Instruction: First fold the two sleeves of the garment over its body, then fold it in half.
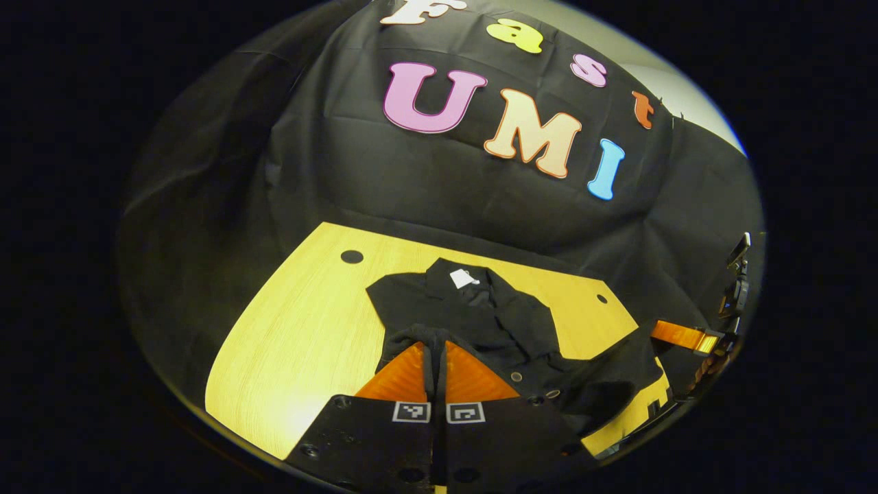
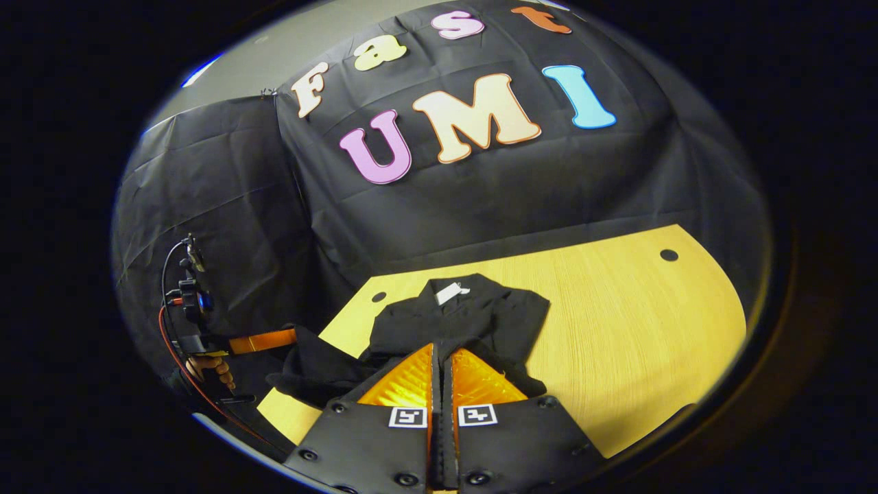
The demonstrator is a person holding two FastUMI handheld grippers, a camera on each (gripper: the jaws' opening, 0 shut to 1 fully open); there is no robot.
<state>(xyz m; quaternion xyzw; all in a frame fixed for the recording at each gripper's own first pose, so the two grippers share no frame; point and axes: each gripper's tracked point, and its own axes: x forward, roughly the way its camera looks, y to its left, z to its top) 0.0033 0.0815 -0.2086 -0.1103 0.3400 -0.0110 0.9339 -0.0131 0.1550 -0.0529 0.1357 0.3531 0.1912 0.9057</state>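
A black collared garment with a white neck label lies on the yellow wooden table, collar at the far side. My left gripper is shut on a fold of its near hem, and dark cloth runs between the fingers. Farther right, the right gripper holds up the hem's other corner. In the right gripper view, my right gripper is shut on the garment near its hem. The left gripper, held by a hand, pulls a bunched corner off the table's left edge.
The table has small round holes near its far corners and a wide bare stretch to the garment's right. Black cloth walls stand close behind the table. A cable trails from the left gripper's body.
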